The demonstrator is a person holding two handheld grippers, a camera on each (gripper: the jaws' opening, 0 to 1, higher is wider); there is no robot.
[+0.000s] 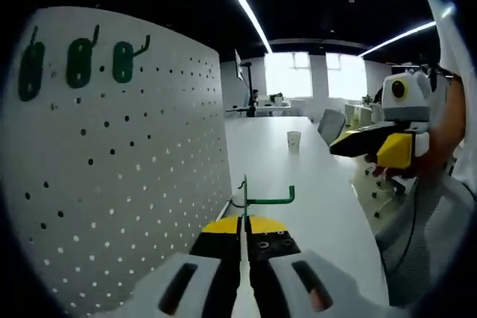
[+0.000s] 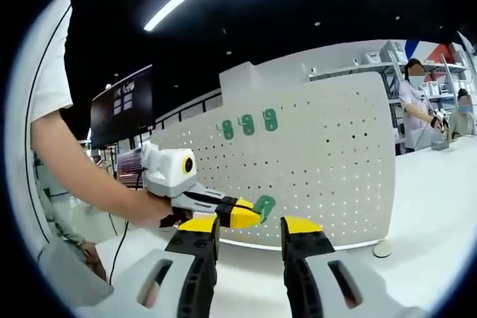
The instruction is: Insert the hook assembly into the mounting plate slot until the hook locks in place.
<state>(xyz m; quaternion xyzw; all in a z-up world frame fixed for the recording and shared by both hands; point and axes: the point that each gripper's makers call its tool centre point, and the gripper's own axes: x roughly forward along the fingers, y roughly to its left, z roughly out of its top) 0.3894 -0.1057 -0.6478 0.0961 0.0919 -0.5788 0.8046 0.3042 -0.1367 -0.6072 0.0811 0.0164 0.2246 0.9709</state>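
at the left of the left gripper view stands the white perforated metal pegboard [image 1: 127,154], upright on the long white surface [image 1: 298,176], with three dark green oval-backed hooks [image 1: 78,61] already seated in a row near its top edge. just right of the board's near end, the left claw [image 1: 244,237] is clamped tight on a green wire hook assembly [image 1: 264,197]; its thin stem rises from between the jaws and its arm runs to the right, ending in an upturned tip. farther right, the right claw [image 1: 350,145] hovers over the surface, well apart from the hook. a small paper cup [image 1: 294,141] sits far down the surface.

in the right gripper view the left claw [image 2: 257,210] holds the green piece close in front of the board's face [image 2: 320,154], well below the seated hooks [image 2: 247,124]. the right claw [image 2: 250,234] is spread wide and holds nothing.

the board lies to the left of the held hook, so i judge the left claw, much the nearer, must carry it leftward into a slot.
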